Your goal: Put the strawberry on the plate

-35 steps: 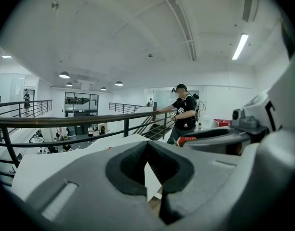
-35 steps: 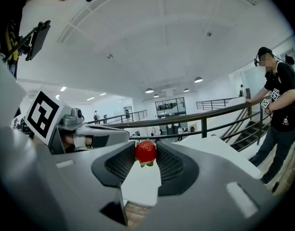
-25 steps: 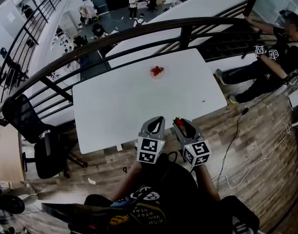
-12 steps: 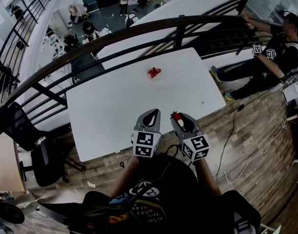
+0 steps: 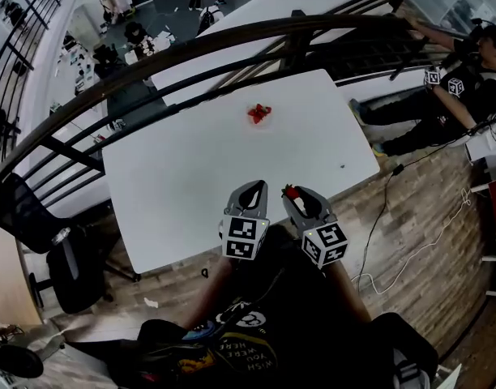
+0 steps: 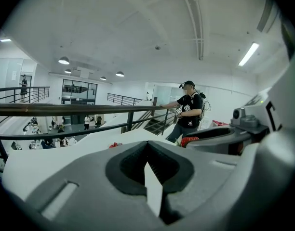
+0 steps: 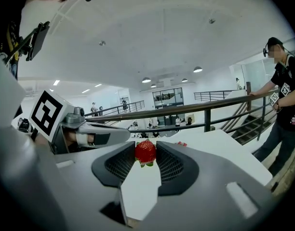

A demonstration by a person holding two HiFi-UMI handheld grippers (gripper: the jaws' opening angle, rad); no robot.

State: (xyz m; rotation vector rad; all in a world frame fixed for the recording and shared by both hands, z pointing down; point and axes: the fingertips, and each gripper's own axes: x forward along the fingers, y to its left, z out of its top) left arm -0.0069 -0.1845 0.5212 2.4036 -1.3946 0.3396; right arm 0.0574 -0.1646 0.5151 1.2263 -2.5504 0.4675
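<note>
- Seen from the head camera looking steeply down, a white table stands on a wooden floor, with a dark curved railing behind it.
- The person holds both grippers side by side over the table's near edge, pointing away from the body.
- The right gripper is closed on a strawberry. In the right gripper view the red fruit sits pinched between the two dark ribbed pads at the tips of the right gripper, its green leaves pointing down.
- The strawberry is therefore off the table, held in the air near its front edge.
- The left gripper has nothing in it. In the left gripper view the tips of the left gripper meet, with only a narrow hollow between the pads behind them.
- A small red thing lies on the far middle part of the table, well apart from both grippers. It is too small to tell what it is.
- A second person in dark clothes stands at the railing to the right of the table.
- A dark office chair stands left of the table.
</note>
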